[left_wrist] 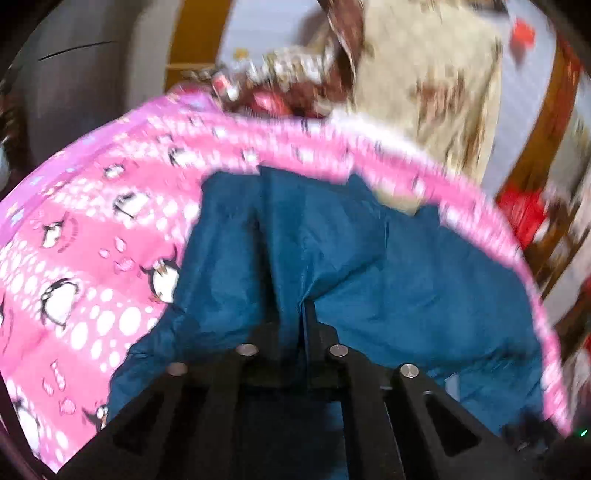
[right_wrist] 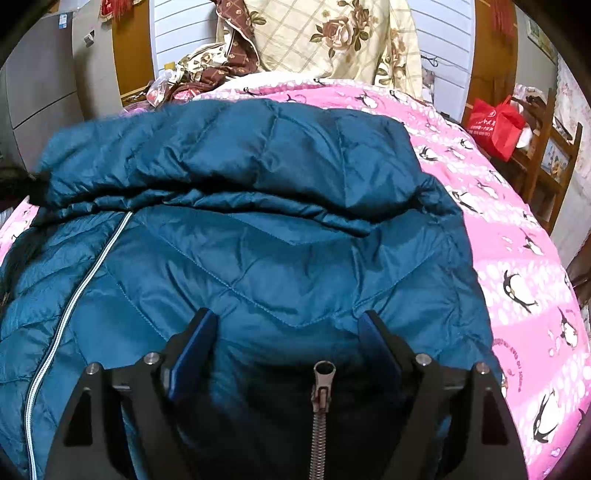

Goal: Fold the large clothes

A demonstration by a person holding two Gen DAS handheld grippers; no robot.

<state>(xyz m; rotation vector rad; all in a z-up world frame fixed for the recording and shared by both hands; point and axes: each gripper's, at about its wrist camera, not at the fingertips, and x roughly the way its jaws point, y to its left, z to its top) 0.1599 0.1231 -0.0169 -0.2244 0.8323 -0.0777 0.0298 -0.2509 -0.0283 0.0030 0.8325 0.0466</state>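
Observation:
A teal quilted down jacket point(right_wrist: 258, 240) lies spread on a pink penguin-print bedcover point(right_wrist: 517, 258). Its hood is bunched at the far side and a white zipper line point(right_wrist: 74, 306) runs down the left. My right gripper point(right_wrist: 286, 321) hovers low over the jacket's near part, its jaws wide apart and its blue pads clear of the fabric. A metal zipper pull point(right_wrist: 324, 384) lies between the jaws near their base. In the blurred left wrist view, my left gripper point(left_wrist: 306, 314) is shut on a raised fold of the teal jacket point(left_wrist: 369, 266), with the pink bedcover point(left_wrist: 92, 240) around it.
A cream floral quilt point(right_wrist: 332, 33) and a heap of brown patterned cloth point(right_wrist: 207, 70) are piled at the far end of the bed. A red bag point(right_wrist: 495, 125) sits on a wooden rack point(right_wrist: 546, 166) at the right. A grey cabinet point(right_wrist: 37, 92) stands at the left.

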